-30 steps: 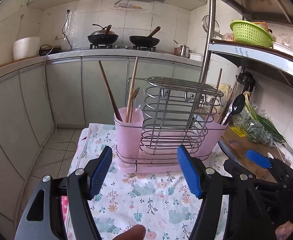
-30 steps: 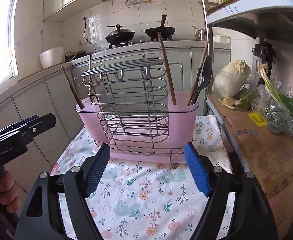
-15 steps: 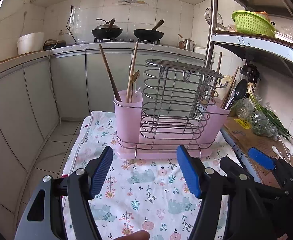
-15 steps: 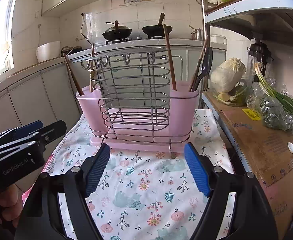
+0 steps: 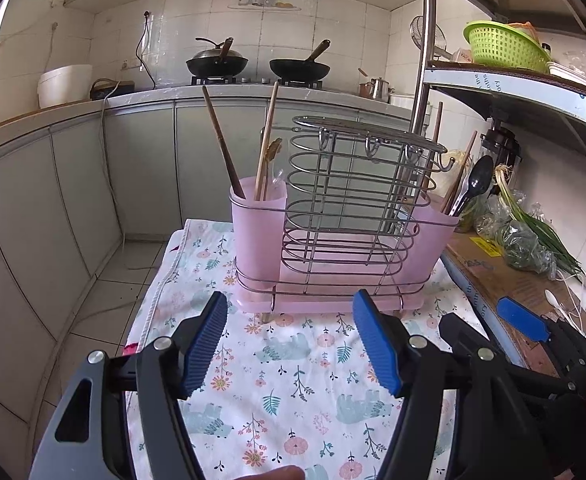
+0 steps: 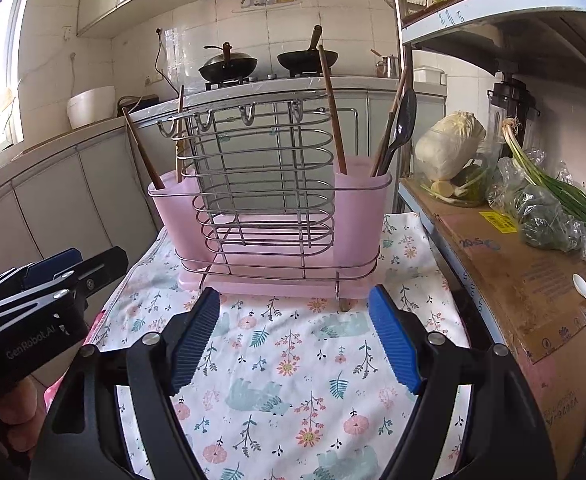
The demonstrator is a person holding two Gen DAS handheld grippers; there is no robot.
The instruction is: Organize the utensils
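Observation:
A pink utensil holder with a wire rack [image 5: 345, 224] [image 6: 269, 208] stands on a floral cloth [image 5: 289, 380] [image 6: 289, 368]. Its left cup [image 5: 258, 232] holds wooden chopsticks and a small spoon. Its right cup [image 6: 363, 208] holds chopsticks and a black spoon [image 6: 403, 124] [image 5: 475, 184]. My left gripper [image 5: 289, 344] is open and empty, a short way in front of the holder. My right gripper [image 6: 293, 336] is open and empty, also in front of it. Each gripper shows in the other's view, at the right [image 5: 533, 332] and at the left [image 6: 49, 276].
A cardboard-covered ledge [image 6: 513, 264] to the right carries a white plastic spoon [image 6: 585, 288], bagged greens [image 6: 549, 216] and a cabbage [image 6: 449, 144]. A metal shelf [image 5: 521, 88] with a green basket [image 5: 505, 46] hangs above. Counter with woks [image 5: 217, 64] lies behind.
Both grippers have pulled back from the holder and tilted up, so it looks smaller and farther. Both stay open and empty.

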